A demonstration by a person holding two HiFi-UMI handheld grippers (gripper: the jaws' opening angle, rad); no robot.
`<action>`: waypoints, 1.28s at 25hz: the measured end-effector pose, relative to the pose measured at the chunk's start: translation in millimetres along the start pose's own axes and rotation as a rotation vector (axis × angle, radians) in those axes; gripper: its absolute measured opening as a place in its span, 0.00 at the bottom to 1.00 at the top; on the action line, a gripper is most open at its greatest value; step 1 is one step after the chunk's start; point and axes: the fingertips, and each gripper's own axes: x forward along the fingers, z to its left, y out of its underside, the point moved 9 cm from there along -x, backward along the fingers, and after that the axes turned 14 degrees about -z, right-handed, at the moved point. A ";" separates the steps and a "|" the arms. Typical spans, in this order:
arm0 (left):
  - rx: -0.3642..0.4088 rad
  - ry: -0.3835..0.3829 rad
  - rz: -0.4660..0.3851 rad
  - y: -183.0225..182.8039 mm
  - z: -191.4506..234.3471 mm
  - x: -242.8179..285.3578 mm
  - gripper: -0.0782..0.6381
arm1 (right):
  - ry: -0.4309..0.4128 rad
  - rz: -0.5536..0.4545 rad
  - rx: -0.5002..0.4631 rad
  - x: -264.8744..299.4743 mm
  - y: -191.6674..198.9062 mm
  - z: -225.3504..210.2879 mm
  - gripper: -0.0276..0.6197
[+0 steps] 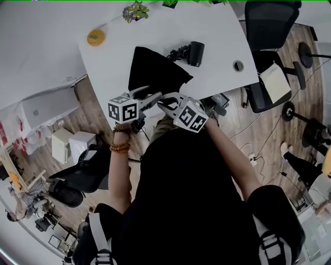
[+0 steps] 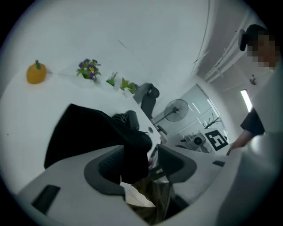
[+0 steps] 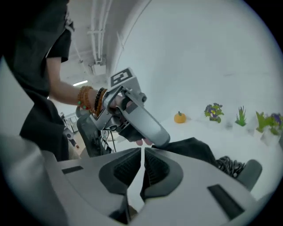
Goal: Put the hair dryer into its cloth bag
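Observation:
The black cloth bag (image 1: 155, 72) lies on the white table (image 1: 217, 31), reaching its near edge. The black hair dryer (image 1: 195, 53) rests just beyond the bag beside its coiled cord (image 1: 177, 52). My left gripper (image 1: 150, 96) is at the bag's near edge. In the left gripper view its jaws stand open, and a fold of the bag (image 2: 132, 154) hangs between them against the left pad without being pressed. My right gripper (image 1: 166, 103) is close beside it at the table edge, shut (image 3: 142, 165) on nothing. The bag (image 3: 194, 148) lies just ahead of it.
An orange pumpkin ornament (image 1: 95, 37) and small potted plants (image 1: 135, 10) stand at the table's far side. A cable hole (image 1: 238, 65) sits at the right. Black office chairs (image 1: 269, 20) (image 1: 85, 173) flank the table; one holds a notebook (image 1: 276, 83).

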 end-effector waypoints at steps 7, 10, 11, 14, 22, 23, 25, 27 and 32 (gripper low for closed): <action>-0.323 0.234 0.014 6.3 -2.8 29.0 0.45 | 0.020 0.077 -0.316 -29.2 5.7 15.9 0.11; -0.108 0.148 0.184 3.0 -2.5 49.4 0.45 | -0.002 0.122 -0.367 -33.9 12.6 22.1 0.11; -0.021 0.120 0.246 1.5 -4.7 60.1 0.45 | 0.009 0.131 -0.352 -36.1 15.6 22.6 0.11; 0.108 0.076 0.304 -7.8 -10.4 87.7 0.45 | 0.124 0.122 -0.119 -49.1 37.7 7.4 0.11; 0.158 -0.007 0.242 -14.7 -19.5 118.6 0.45 | 0.301 -0.020 0.555 -52.7 98.1 -45.4 0.43; 0.182 -0.004 0.266 -11.6 -22.0 122.6 0.45 | 0.331 -0.025 0.579 -47.6 99.5 -46.5 0.32; 0.245 0.015 0.339 -4.1 -25.1 132.0 0.46 | 0.397 -0.039 0.553 -39.7 95.3 -43.7 0.18; 0.311 0.042 0.436 4.9 -24.1 141.3 0.48 | 0.404 -0.040 0.424 -30.5 84.1 -32.1 0.14; 0.422 0.058 0.677 20.2 -13.9 156.9 0.49 | 0.307 0.001 0.082 -12.9 59.5 -5.1 0.14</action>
